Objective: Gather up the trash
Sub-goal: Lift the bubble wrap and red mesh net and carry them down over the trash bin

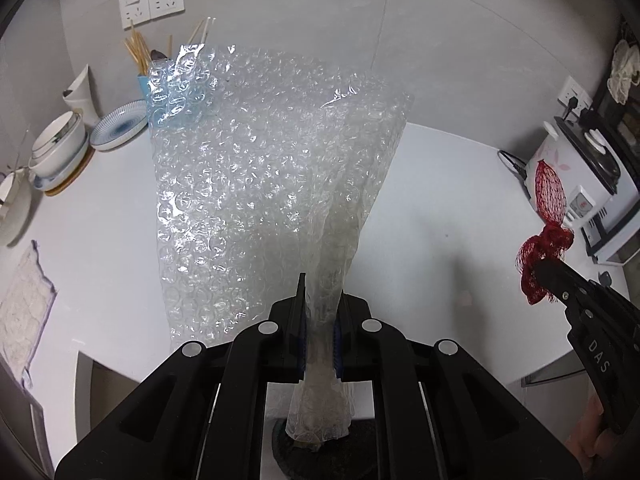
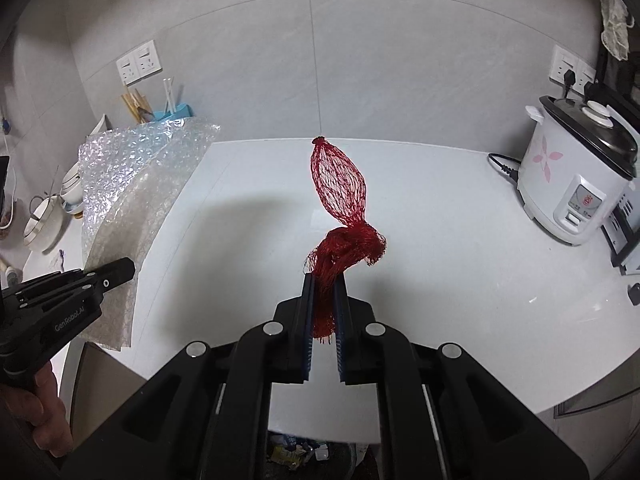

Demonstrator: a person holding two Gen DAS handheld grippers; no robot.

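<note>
A white desk [image 2: 440, 280] runs along grey tiled walls. The left gripper [image 1: 320, 300] fingers pinch a bubble wrap sheet [image 1: 260, 180]; the right gripper [image 2: 325, 292] fingers pinch a red mesh bag [image 2: 340, 192], both lifted above the desk.

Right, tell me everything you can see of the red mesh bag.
The red mesh bag is an empty net of thin, open-weave red strands. Its far end is knotted into a small tip, below which it swells into an oval pouch; the middle is twisted and bunched into a wad. The right gripper is shut on its lower part, holding it clear above the white countertop. Nothing else touches it.
</note>
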